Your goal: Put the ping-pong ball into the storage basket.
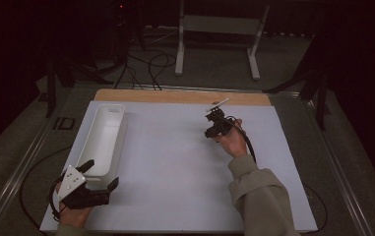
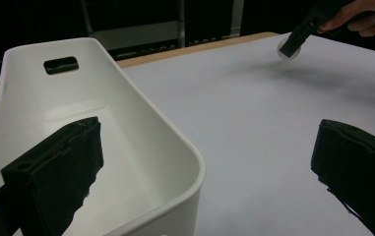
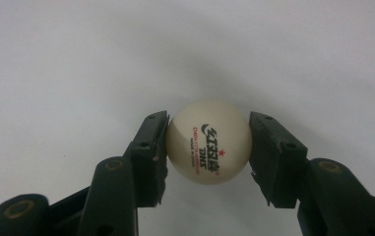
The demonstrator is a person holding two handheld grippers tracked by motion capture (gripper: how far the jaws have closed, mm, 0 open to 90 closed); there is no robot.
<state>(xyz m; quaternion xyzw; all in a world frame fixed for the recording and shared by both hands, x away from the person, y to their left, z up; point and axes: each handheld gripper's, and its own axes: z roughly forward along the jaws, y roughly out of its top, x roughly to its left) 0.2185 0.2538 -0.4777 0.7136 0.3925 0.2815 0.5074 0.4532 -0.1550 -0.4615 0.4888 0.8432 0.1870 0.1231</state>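
One ball, white, ping-pong type, and it sits squarely between the pads of the right gripper, clamped from both sides with the pale table sheet behind it. In the high view that gripper hangs over the far right part of the sheet, so the ball is well apart from the white bin, which lies along the left edge with its long axis running away from the person. My guess is the ball goes in there, so the move that matters is a sweep to the left across the table and a bit toward the person.

The left gripper is far nearer the bin, right at its near end, jaws wide apart with one of them poking over the bin's rim and nothing between them.

Printing on the ball: a dark logo that looks like DHS, a small red star beside it, and a line of tiny red text I can't read.
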